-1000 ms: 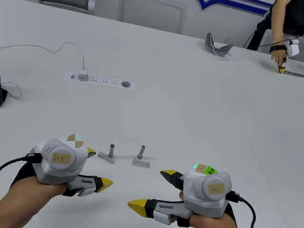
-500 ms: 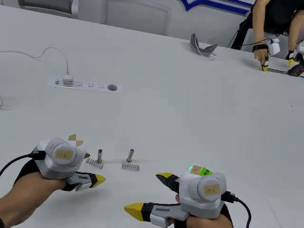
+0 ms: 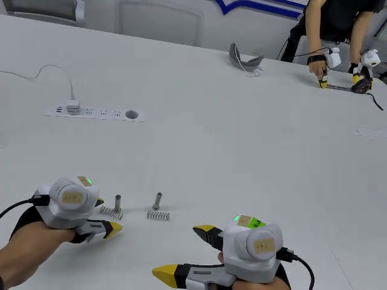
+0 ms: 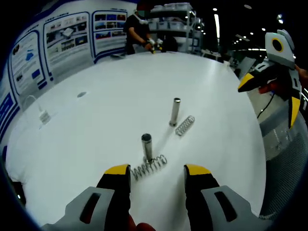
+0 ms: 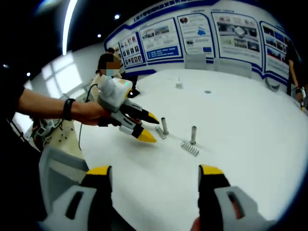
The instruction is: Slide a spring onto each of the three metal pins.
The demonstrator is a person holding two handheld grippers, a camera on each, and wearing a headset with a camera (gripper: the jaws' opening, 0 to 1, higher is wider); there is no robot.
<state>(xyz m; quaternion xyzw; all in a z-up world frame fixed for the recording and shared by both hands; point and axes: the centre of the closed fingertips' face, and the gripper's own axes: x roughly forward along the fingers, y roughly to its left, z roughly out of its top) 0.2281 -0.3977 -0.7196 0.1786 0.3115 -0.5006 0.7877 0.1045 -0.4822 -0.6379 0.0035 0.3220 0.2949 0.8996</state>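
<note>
A: How do the left gripper's [image 4: 157, 169] jaws stand?

B: Spread apart, with nothing between them. The yellow tips hang low over the table [image 3: 242, 151] and point at the work.

A: What lies straight ahead of them?

B: The near spring [image 4: 150, 167] lies flat on the table, just beyond the tips and about centred in the gap. Its long axis runs nearly across the gap, from one jaw toward the other, a little skewed.

A: So closing as they stand would press it end to end?

B: Likely. The person would probably have to roll the wrist so the jaws take the coil across its width.

A: Where is its pin?

B: The near pin [image 4: 147, 146] stands upright just behind the spring, touching or almost touching it; it is hard to tell which. Farther out, the far pin [image 4: 175, 111] also stands upright, with the far spring [image 4: 185, 125] lying just beside its foot.

A: And the right gripper [image 3: 184, 252]?

B: Open and empty as well, nearer the person and well apart from both pairs. The left one is plainly closer, so the pick looks like its job.

A: Is any spring on a pin?

B: Not on these two. Both springs lie loose.
</note>
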